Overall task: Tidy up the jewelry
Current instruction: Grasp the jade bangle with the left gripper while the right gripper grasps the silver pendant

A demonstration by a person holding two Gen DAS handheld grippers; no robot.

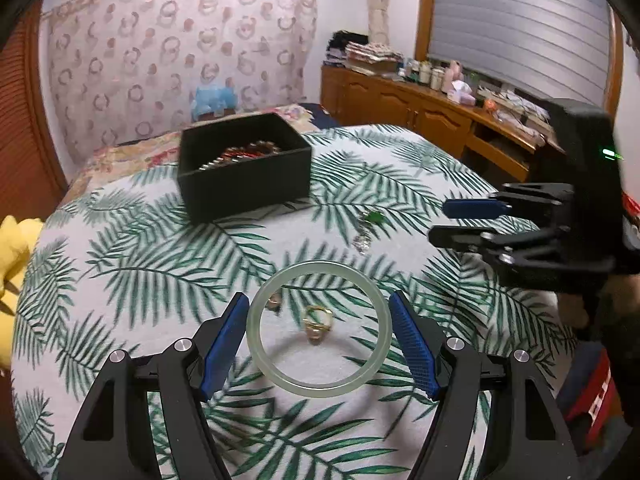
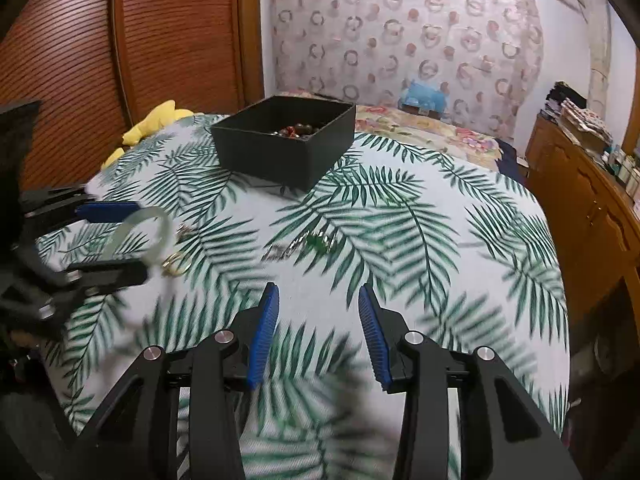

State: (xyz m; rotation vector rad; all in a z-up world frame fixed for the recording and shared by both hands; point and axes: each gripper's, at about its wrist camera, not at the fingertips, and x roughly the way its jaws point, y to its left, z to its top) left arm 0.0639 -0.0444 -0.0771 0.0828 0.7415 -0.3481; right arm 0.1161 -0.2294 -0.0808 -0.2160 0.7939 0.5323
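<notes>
1. Palm-leaf cloth (image 1: 160,264) covers the table, and everything below is placed relative to the black box (image 1: 244,168) at its far side.
2. Nearest the left camera, well short of the box, the left gripper (image 1: 319,330) holds a pale green bangle (image 1: 319,390); its blue pads (image 1: 224,344) press on the ring's two outer sides.
3. Seen through the bangle, a gold ring (image 1: 318,320) and a smaller ring (image 1: 275,302) lie on the cloth.
4. The right gripper (image 2: 318,334) hovers over bare cloth on the near side of the box, its fingers spread wide around nothing.
5. Between that gripper and the box lies a chain with a green stone (image 2: 316,242).
6. Farthest, the box holds dark beads (image 2: 298,131).
7. Behind the box hangs a circle-patterned curtain (image 2: 400,28).
</notes>
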